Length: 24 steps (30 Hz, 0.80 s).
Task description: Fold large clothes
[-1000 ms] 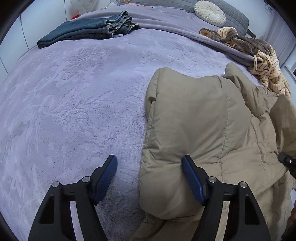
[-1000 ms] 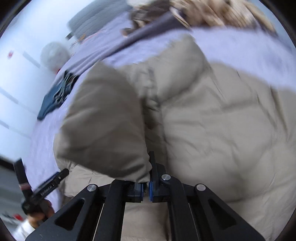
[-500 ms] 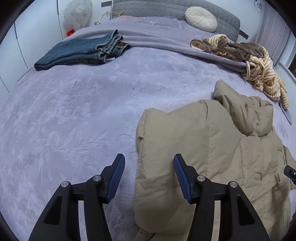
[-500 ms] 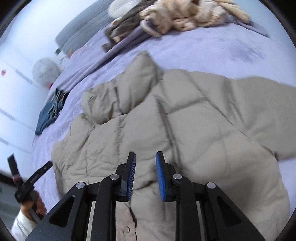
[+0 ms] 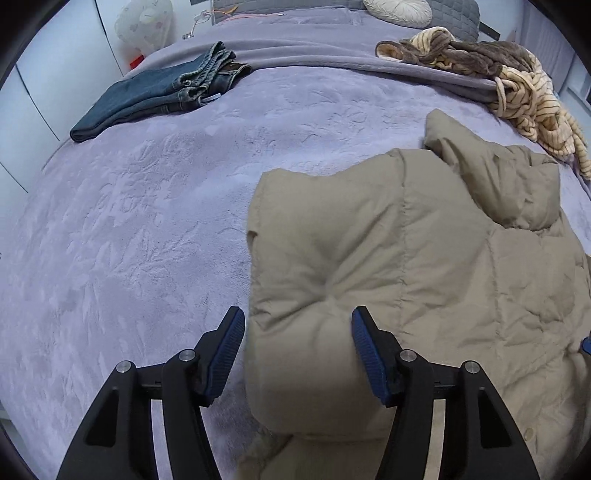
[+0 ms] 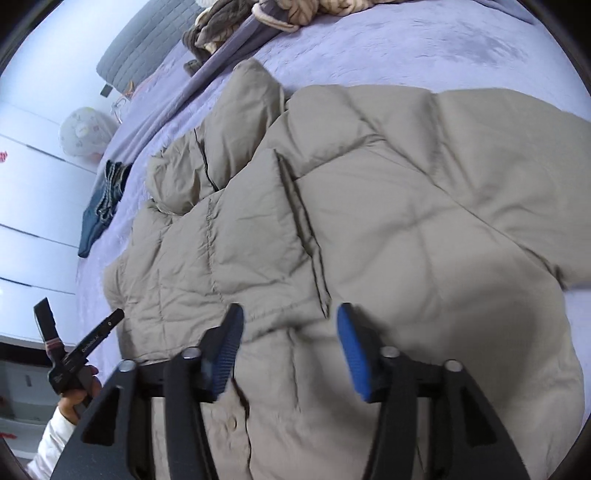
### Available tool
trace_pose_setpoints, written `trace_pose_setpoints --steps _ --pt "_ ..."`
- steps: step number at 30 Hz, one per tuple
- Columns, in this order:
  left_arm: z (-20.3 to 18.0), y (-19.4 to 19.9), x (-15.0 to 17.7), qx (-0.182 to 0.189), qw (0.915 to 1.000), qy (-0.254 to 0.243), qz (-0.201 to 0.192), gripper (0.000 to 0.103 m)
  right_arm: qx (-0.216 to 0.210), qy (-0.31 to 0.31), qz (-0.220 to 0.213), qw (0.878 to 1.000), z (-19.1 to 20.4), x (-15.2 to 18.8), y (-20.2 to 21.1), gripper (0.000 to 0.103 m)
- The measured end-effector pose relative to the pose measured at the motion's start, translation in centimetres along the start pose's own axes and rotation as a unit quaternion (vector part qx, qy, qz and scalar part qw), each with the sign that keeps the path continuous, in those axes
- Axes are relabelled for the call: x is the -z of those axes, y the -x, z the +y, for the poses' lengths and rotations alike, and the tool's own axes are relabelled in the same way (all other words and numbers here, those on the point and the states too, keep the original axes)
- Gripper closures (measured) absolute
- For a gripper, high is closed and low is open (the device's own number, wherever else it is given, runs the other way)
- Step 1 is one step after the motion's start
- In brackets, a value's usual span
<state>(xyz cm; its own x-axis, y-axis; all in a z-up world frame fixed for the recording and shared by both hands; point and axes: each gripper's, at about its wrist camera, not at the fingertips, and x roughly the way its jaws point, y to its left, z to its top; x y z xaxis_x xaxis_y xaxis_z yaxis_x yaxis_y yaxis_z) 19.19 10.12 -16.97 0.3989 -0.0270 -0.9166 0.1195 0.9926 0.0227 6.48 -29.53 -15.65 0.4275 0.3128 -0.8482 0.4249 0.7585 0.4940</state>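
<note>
lilac bed (image 5: 155,236), grey headboard (image 5: 454,14) — white wardrobes (image 6: 26,206)

Both wrist views look closely down over one beige jacket (image 5: 424,277) (image 6: 369,221).

Wide bed under a plush lavender embossed blanket (image 5: 155,229); on it a puffy beige quilted jacket (image 5: 424,266), folded dark-blue jeans (image 5: 155,96), a striped tan-and-brown fleece heap (image 5: 517,81).

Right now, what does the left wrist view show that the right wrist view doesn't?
Only the left wrist view shows the round cream cushion and the sleeve folded onto the jacket, lying between the open left tongs. Only the right wrist view shows the person's left hand, the jacket's front placket with snaps, and the open right tongs. Both show the tan puffer jacket, folded jeans and purple bedspread.
</note>
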Motion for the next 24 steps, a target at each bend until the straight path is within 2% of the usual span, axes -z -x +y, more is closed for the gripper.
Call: trace_pose_setpoints --steps 1,2,3,5,10,14,22,24 --pt "-0.4 0.5 0.2 0.004 1.0000 -0.002 0.002 0.035 -0.005 -0.008 0.003 1.000 -0.5 0.5 0.6 0.044" --pt "-1.0 1.1 0.5 0.005 1.0000 -0.004 0.001 0.016 -0.008 -0.016 0.005 1.000 -0.9 0.8 1.0 0.044" --pt "-1.8 1.9 0.9 0.007 0.9999 -0.005 -0.006 0.004 -0.009 -0.023 0.007 1.000 -1.3 1.2 1.3 0.042" --pt "-3.4 3.2 1.4 0.014 0.9997 -0.012 -0.018 0.004 -0.017 -0.038 0.017 0.999 -2.5 2.0 2.5 0.039" --pt "-8.2 4.7 2.5 0.040 0.9986 -0.034 -0.001 0.000 -0.015 -0.067 0.008 0.998 -5.5 2.9 4.9 0.032" --pt "-12.6 5.4 3.1 0.054 0.9968 -0.058 0.010 0.000 -0.013 -0.094 -0.007 0.995 -8.6 2.8 6.9 0.020" --pt "-21.0 6.0 4.5 0.069 0.9917 -0.104 0.033 0.000 -0.012 -0.171 -0.045 0.984 -16.0 2.9 10.4 0.016" --pt "-22.5 6.0 4.9 0.072 0.9907 -0.108 0.042 0.000 -0.015 -0.186 -0.056 0.981 -18.0 2.9 11.2 0.012"
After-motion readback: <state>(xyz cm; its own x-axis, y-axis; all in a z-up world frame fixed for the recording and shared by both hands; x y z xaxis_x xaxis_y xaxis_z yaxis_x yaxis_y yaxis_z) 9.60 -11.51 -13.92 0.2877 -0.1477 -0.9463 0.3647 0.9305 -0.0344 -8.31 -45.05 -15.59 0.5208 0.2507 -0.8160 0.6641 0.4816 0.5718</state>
